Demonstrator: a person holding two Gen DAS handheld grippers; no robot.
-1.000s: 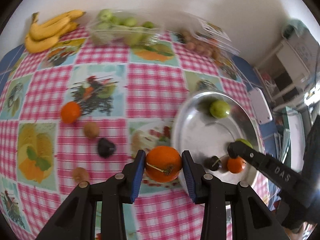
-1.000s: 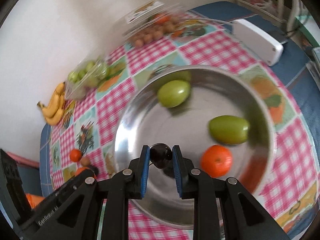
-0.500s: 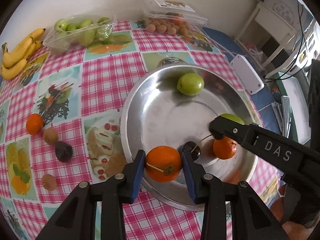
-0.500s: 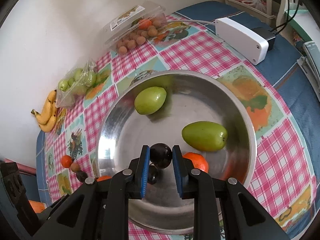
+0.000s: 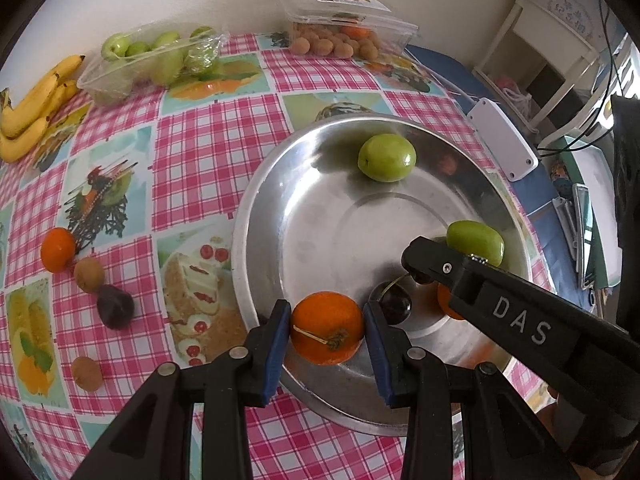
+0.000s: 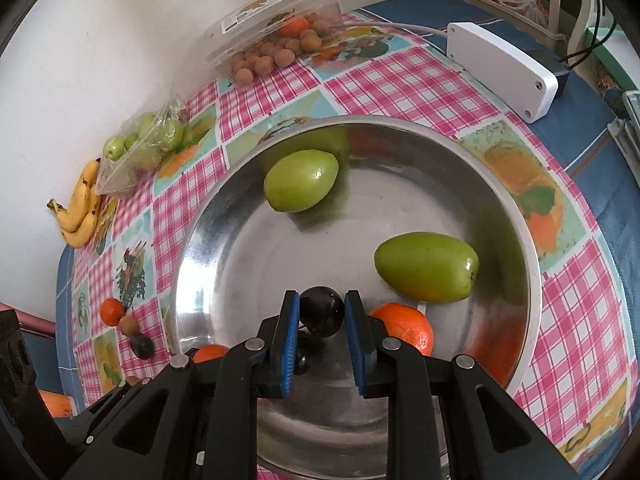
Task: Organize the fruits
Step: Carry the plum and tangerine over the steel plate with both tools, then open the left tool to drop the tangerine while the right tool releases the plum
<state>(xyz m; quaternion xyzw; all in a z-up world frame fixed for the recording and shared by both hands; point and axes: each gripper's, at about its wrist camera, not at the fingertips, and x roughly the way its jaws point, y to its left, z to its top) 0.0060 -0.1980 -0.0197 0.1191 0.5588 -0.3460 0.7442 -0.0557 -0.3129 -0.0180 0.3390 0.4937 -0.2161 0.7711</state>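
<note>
flanking the steel bowl (image 5: 256, 240): loose tangerine (image 5: 58, 249), dark plum (image 5: 115, 306), bananas (image 5: 30, 112)

My blue pads (image 5: 276, 344) squeeze an orange tangerine (image 5: 326, 333) and a dark purple plum (image 6: 322, 316). Below me shine a silver bowl (image 6: 200, 248), two green fruits (image 6: 301, 186), a pink-checked tablecloth (image 5: 216, 148) and yellow bananas (image 5: 32, 108).
</note>
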